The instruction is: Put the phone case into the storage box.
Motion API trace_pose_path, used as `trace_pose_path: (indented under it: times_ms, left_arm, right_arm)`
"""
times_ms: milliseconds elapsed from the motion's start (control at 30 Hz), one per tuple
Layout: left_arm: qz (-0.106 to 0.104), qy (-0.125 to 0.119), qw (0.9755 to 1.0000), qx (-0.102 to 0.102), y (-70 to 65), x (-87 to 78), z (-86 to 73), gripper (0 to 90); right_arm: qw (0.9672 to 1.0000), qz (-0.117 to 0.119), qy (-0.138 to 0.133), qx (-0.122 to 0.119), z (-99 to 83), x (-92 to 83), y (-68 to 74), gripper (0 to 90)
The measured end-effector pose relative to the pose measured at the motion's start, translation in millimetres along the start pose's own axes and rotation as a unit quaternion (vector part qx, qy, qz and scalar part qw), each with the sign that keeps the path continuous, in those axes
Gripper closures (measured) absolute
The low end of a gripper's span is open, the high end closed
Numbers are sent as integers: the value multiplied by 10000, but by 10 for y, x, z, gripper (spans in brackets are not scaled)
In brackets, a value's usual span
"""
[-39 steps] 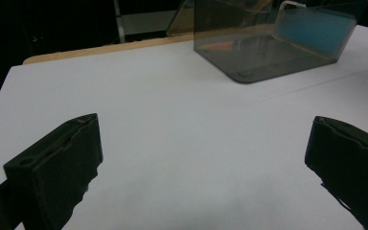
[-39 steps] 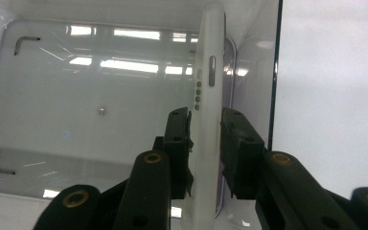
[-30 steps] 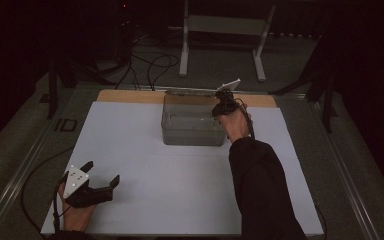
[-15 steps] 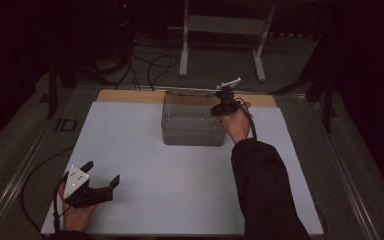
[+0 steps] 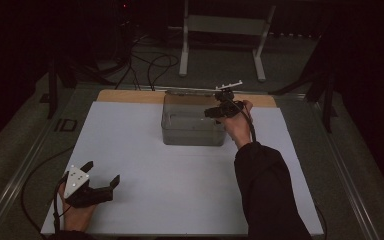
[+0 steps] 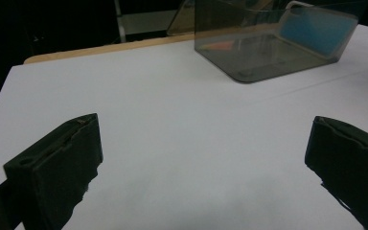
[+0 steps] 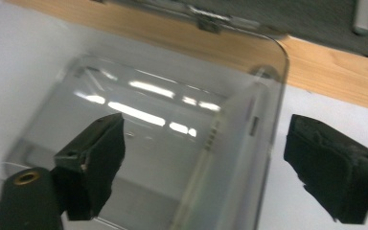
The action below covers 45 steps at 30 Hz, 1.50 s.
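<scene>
High view: white table with a bare wooden strip along its far edge; dark floor, cables and a metal stand beyond.
Task thing: clear plastic box, smoky and see-through, rectangular with rounded corners, open top.
Box place: far middle of the table, its back wall just beside the wooden strip.
Box axis: long side runs left to right across the table, parallel to the far edge; it stands upright on its base.
Box surface: smooth and glossy; right gripper view shows light streaks on the floor of the box and a thin, rounded rim.
Box, left gripper view: tinted walls, something blue and something orange seen through them; cannot tell what.
Right gripper: over the right end of the box, held from the near right by a hand in a dark sleeve.
Right jaws: have just been opening; now spread wide, matte black blocky pads, one over the inside of the box and one outside its right wall; neither presses on it.
Left gripper: near left corner of the table, well apart from the box, grey three-cornered plate on top.
Left jaws: spread wide, nothing between them but white tabletop.
</scene>
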<state>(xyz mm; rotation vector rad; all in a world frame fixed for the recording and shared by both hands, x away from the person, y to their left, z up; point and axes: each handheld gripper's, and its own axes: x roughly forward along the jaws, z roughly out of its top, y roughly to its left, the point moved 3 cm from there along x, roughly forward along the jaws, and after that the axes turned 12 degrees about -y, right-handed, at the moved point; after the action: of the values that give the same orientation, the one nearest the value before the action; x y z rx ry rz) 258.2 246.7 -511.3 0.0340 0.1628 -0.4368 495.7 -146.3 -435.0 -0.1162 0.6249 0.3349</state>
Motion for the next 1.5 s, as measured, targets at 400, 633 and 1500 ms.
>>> trace_pose_path:
  times_ms: [400,633,1500]
  left_arm:
    - [42,-13,10000,-26,7,-3,0,1]
    - [25,-38,10000,-37,9,-5,3,1]
    - [10,-50,9999,-96,25,-13,13,0]
  right_arm:
    - [9970,196,-714,-241,-106,-190,-11,100]
    - [9929,351,-1073,-384,-166,-334,-13,98]
    - [9791,675,-1774,-727,-680,-968,-108,90]
